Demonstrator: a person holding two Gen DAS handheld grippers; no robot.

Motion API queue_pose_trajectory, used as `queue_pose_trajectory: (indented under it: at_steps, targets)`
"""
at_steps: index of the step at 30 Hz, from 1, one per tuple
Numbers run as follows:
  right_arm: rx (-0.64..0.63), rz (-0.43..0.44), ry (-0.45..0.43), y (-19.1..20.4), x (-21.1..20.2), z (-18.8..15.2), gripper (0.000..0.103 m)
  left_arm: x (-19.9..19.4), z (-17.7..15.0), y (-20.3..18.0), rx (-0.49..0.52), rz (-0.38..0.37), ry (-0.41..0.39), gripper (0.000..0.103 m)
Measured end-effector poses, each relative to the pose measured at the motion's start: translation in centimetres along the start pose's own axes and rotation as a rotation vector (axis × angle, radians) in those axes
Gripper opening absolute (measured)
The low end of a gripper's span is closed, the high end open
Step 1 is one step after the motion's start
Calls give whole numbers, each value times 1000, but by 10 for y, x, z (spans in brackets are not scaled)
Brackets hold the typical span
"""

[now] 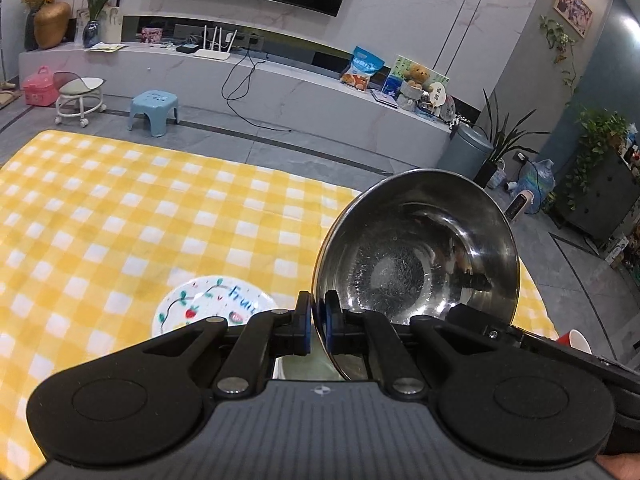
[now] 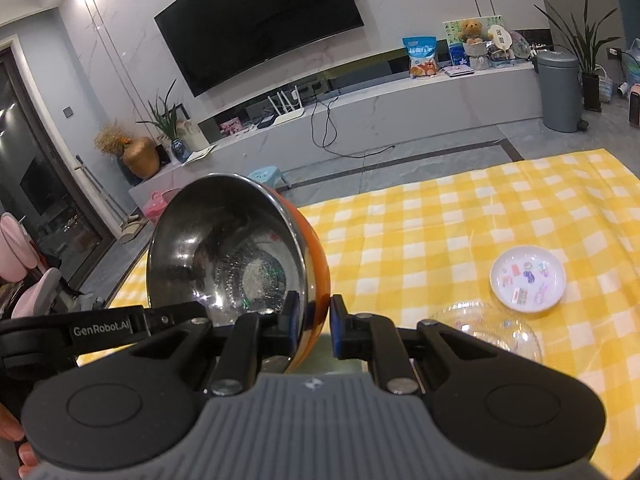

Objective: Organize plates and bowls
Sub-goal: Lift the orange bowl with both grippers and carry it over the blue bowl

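In the left wrist view my left gripper (image 1: 318, 322) is shut on the rim of a steel bowl (image 1: 416, 248), held tilted above the yellow checked cloth (image 1: 120, 216). A white plate with fruit drawings (image 1: 204, 300) lies on the cloth just ahead of it. In the right wrist view my right gripper (image 2: 314, 322) is shut on the rim of a steel bowl with an orange outside (image 2: 236, 252), also held tilted above the cloth. A small white plate with stickers (image 2: 528, 278) and a clear glass plate (image 2: 488, 332) lie to the right.
A red cup (image 1: 576, 340) stands at the cloth's right edge. Beyond the cloth are a blue stool (image 1: 154, 110), a white rolling stool (image 1: 78, 96), a grey bin (image 2: 560, 90) and a long TV bench (image 1: 280, 84). Each view shows part of the other gripper at the side.
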State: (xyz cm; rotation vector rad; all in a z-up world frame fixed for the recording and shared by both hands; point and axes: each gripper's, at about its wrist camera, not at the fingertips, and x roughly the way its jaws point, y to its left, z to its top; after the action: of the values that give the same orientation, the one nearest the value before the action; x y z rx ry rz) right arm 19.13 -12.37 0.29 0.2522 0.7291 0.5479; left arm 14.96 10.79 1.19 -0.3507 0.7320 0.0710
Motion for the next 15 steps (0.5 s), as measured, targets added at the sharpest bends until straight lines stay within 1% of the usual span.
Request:
queue_pose_trajectory:
  at_steps: [6, 9, 12, 15]
  targets:
    - [-7, 9, 15, 7, -24, -17, 13, -24, -20, 1, 0, 3, 10, 7]
    - [-2, 15, 27, 7, -34, -28, 13, -32, -29, 3, -4, -9, 27, 7]
    - [14, 24, 45, 3, -43, -41, 13, -38, -41, 2, 16, -8, 47, 7]
    - [34, 33, 65, 0, -49, -53, 13, -44, -55, 4, 7, -11, 66, 7]
